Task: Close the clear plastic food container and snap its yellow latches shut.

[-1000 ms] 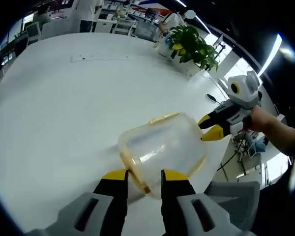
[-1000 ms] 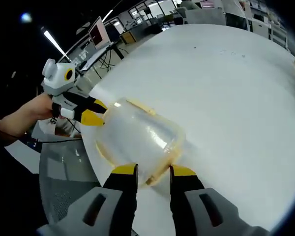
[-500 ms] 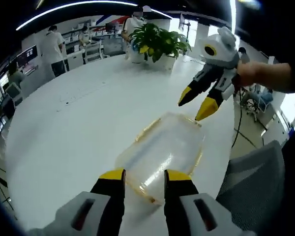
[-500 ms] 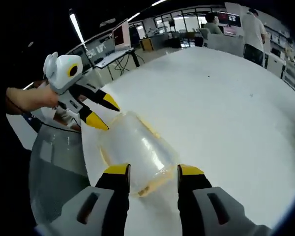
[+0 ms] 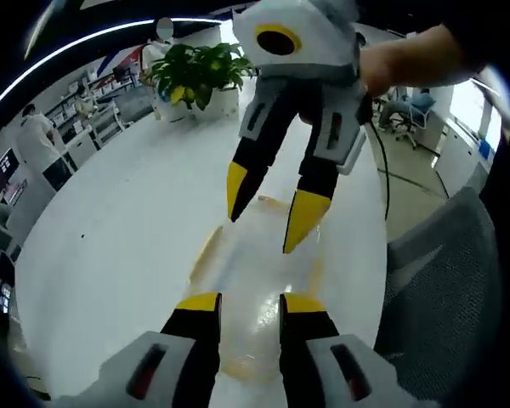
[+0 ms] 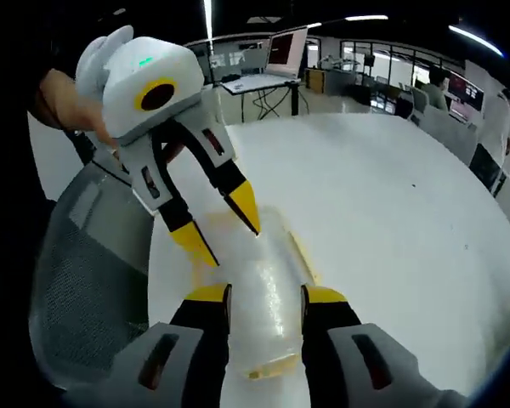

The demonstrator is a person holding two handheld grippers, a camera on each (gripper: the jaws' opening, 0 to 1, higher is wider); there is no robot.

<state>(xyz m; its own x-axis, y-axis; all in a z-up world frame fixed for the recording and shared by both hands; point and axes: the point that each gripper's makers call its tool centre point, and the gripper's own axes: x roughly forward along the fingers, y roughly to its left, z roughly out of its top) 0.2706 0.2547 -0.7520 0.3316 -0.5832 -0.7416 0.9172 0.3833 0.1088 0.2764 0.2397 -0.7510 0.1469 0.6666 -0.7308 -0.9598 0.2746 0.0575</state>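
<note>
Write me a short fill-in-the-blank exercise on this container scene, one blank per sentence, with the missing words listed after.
1. The clear container rests on a round table whose colour is ____.
2. Each gripper's jaws end in tips coloured ____.
3. Both the left gripper and the right gripper have their jaws ____.
4. Beside the table stands a grey mesh ____.

Missing words: white; yellow; open; chair

Bright, even indoor light from ceiling strips (image 5: 85, 38) far above the fingers. Glare on the white table (image 5: 127, 229) and a shiny streak on the clear box (image 6: 268, 293) between the fingertips. Soft, faint shadows. Strong fisheye bending at the edges; slight blur on the box and the far background.
</note>
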